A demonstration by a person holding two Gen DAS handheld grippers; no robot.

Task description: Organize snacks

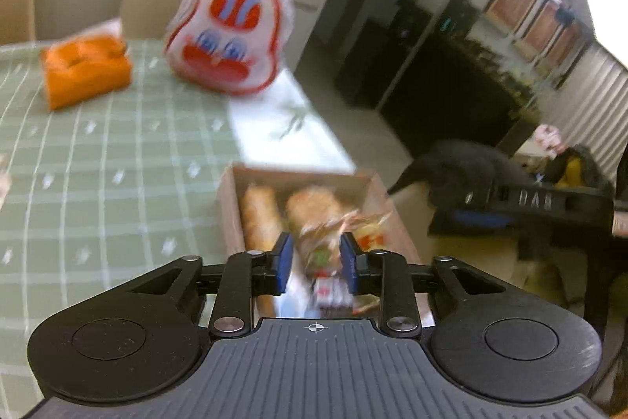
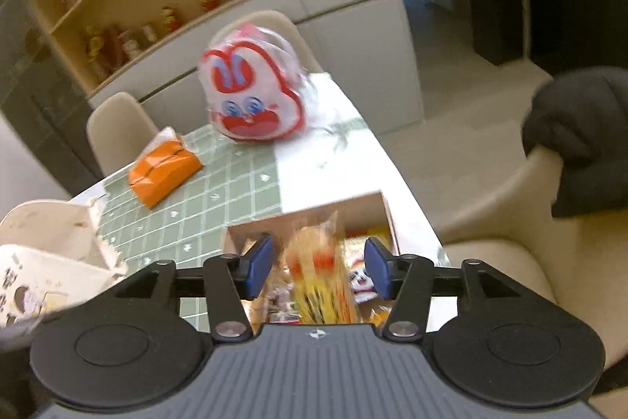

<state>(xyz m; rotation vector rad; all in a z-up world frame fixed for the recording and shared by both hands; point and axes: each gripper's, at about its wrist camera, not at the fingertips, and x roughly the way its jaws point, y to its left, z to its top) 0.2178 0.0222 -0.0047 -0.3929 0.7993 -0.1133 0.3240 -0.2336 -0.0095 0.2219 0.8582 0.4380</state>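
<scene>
Left tongs (image 1: 316,259) pinch a crinkly snack packet (image 1: 322,246) over the cardboard box (image 1: 229,207) at counter's right edge; right tongs (image 2: 318,266) spread around a yellow packet (image 2: 318,273).

A: What sits between your right tongs (image 2: 318,268)?
B: A yellow-orange snack packet (image 2: 320,273), blurred, over your cardboard box (image 2: 353,209); the pads stand apart from it.
A: And farther along your surface (image 2: 235,179)?
B: An orange pouch (image 2: 165,169) and a rabbit-face bag (image 2: 251,97).

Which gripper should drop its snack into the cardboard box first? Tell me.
Probably the left gripper: its fingers pinch a crinkly clear-wrapped snack directly over the open brown cardboard box. The right gripper shows a yellow-orange packet between wider-set fingers, grip unclear.
</scene>
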